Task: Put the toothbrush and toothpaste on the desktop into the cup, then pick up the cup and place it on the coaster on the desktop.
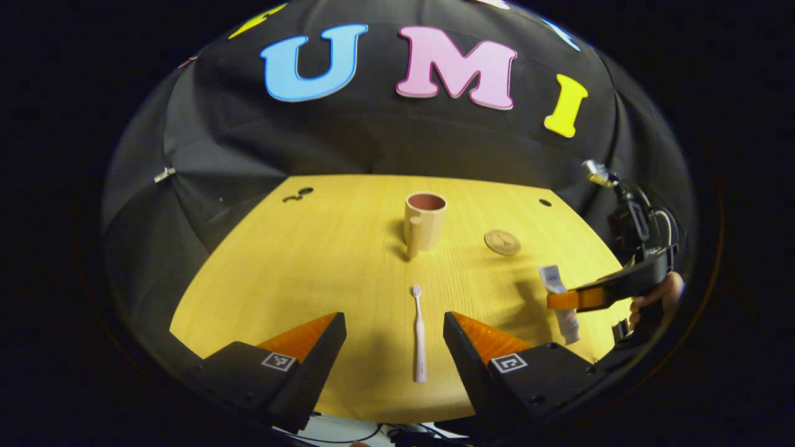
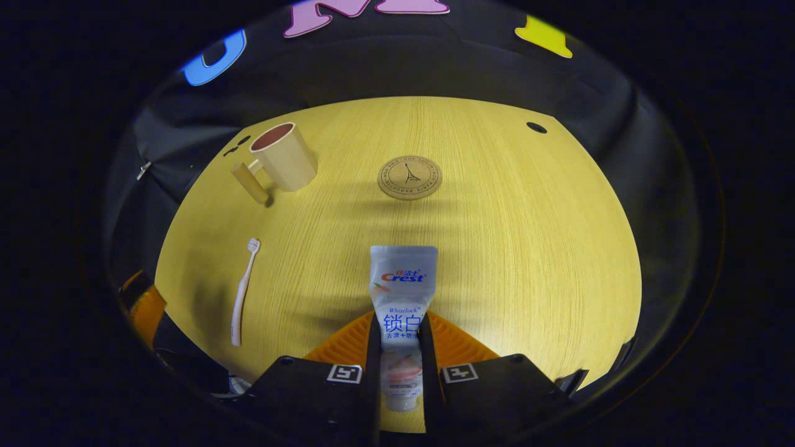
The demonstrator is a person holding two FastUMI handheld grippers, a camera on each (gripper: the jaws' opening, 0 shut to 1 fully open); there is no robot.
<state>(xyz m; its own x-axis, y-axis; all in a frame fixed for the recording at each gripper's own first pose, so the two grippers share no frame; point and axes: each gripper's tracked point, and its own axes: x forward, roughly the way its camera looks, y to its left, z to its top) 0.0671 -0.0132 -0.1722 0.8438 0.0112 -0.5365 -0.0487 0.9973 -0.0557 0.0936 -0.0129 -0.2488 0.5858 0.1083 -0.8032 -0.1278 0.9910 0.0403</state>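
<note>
Two claws are at work over the wooden desk (image 2: 528, 248). Nearest in the right gripper view, the right claw (image 2: 400, 347) has its fingers pressed against both sides of the toothpaste tube (image 2: 402, 292), gripping it low down near the cap so that the flat crimped end points forward, away from the hand. That hold looks suited to dropping the tube into the cup. Whether the tube is lifted off the desk or lying on it I cannot tell.

In the left gripper view, the left claw (image 1: 394, 338) is spread wide with nothing in it, poised above the near end of the toothbrush (image 1: 420, 335). The brush lies flat between the two fingers, handle toward the claw and bristles pointing to the cup, so closing on the handle seems the natural next move.

Farther back stands the cup (image 1: 425, 220), upright and apparently empty, its handle toward the near left. Beside it, apart to the right, lies the round coaster (image 1: 502, 243), bare and waiting for the cup once both items are in.
</note>
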